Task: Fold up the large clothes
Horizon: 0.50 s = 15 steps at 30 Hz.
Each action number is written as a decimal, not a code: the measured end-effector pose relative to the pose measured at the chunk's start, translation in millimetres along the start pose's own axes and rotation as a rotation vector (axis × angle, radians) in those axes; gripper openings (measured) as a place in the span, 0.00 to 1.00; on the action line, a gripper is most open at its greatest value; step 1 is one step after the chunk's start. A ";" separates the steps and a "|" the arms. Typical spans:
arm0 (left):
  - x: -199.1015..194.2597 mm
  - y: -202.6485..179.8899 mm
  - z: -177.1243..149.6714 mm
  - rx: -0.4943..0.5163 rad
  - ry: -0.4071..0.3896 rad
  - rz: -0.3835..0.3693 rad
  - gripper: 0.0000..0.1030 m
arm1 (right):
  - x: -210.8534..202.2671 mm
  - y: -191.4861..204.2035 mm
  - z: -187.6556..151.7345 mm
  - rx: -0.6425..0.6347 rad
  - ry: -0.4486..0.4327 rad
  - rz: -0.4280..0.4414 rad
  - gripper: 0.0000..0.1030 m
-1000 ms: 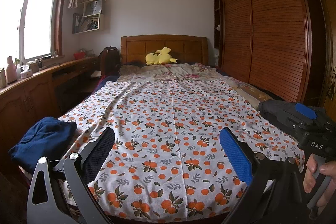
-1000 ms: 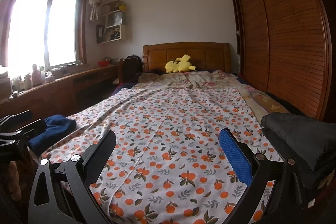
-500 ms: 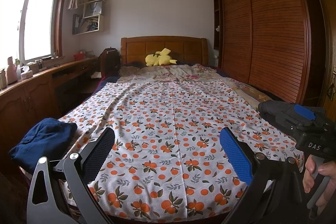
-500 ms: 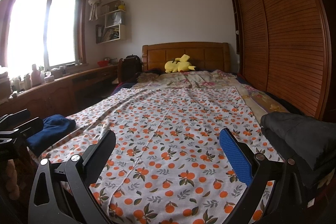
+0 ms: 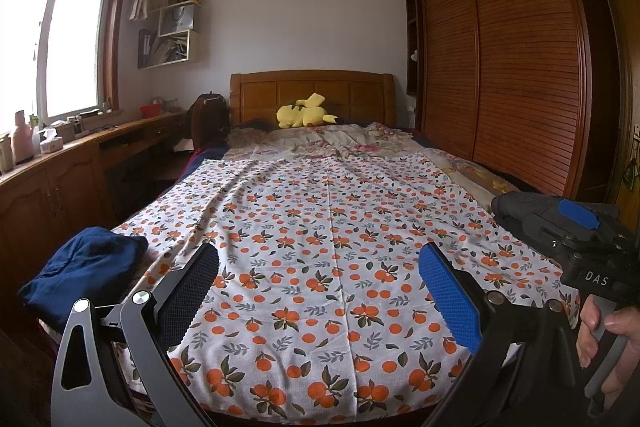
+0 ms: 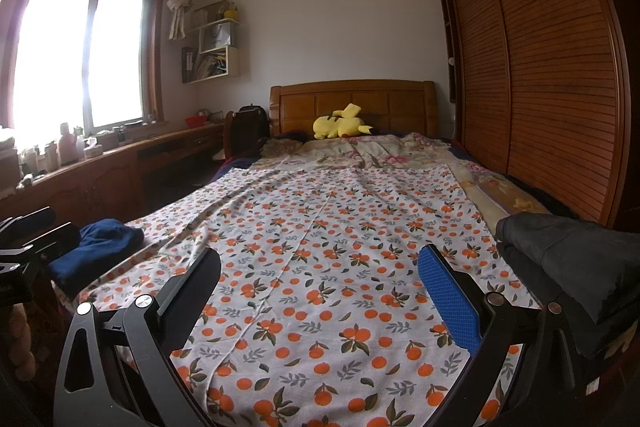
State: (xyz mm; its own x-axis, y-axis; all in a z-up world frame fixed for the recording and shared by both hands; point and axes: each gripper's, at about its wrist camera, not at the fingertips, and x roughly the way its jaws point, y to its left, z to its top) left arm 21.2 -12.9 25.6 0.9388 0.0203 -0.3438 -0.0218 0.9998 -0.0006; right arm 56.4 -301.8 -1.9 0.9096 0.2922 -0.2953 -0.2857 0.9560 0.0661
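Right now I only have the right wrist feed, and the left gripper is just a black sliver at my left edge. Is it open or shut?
Observer: Open. The left gripper has its jaws spread wide with nothing between them, over the near end of the orange-print sheet.
Operator: Where is it relative to the navy garment?
Observer: The navy garment lies crumpled at the sheet's left edge. It is left of the left gripper's fingers and apart from them.
Operator: Anything on my own gripper I can't see?
Observer: A hand holds the right gripper from below, under its DAS label.
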 end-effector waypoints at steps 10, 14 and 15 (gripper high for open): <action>-0.3 0.4 -0.2 0.001 0.001 0.000 0.98 | -0.1 0.4 -0.1 0.001 0.000 -0.001 0.92; -0.2 0.5 -0.5 0.001 0.001 -0.001 0.98 | -0.1 -0.1 -0.2 0.001 0.001 -0.001 0.93; -0.1 0.4 -0.6 0.001 0.001 -0.001 0.98 | -0.2 0.2 -0.2 0.000 0.000 0.000 0.93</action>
State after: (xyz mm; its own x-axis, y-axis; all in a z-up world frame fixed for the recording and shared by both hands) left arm 20.9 -12.5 25.1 0.9385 0.0192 -0.3447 -0.0205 0.9998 -0.0001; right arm 56.1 -301.7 -2.0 0.9097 0.2919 -0.2953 -0.2854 0.9561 0.0661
